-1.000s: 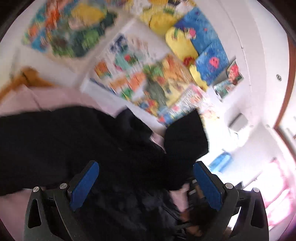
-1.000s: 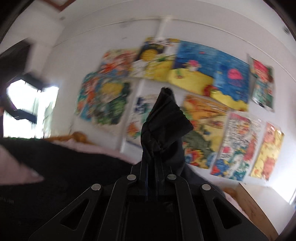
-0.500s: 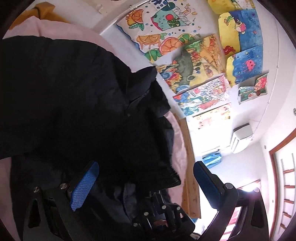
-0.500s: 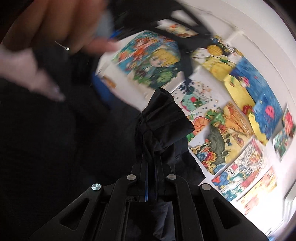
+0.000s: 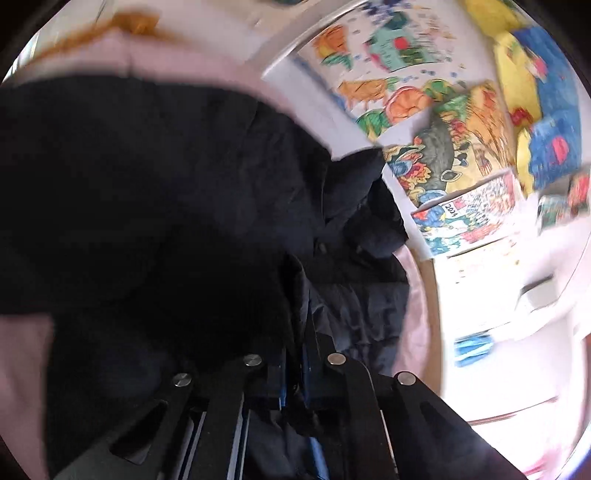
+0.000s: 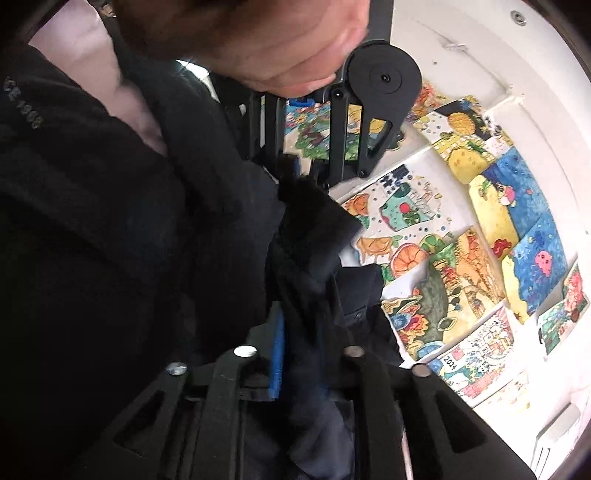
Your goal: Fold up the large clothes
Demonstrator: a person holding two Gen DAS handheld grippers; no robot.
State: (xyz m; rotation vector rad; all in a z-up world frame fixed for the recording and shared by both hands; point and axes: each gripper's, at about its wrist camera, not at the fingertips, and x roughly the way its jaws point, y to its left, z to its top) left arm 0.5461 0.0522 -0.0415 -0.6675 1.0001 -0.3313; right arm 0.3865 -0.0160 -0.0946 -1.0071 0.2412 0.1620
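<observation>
A large black jacket (image 5: 155, 206) lies spread over a pink bed and fills most of both views (image 6: 96, 236). My left gripper (image 5: 295, 369) is shut on a fold of the jacket, with the cloth pinched between its blue pads. My right gripper (image 6: 299, 347) is shut on a bunched part of the jacket that sticks up between its fingers (image 6: 276, 350). In the right wrist view the left gripper's black frame (image 6: 373, 96) and the hand holding it (image 6: 251, 40) sit just beyond the held cloth.
The pink bedding (image 5: 22, 369) shows around the jacket. A white wall with several colourful paintings (image 6: 461, 280) stands behind the bed. A wooden bed edge (image 5: 122, 26) shows at the top left. An air conditioner (image 5: 539, 291) hangs at the right.
My left gripper has gone from open to shut on the jacket. My right gripper has kept its hold and moved in close beside the left one.
</observation>
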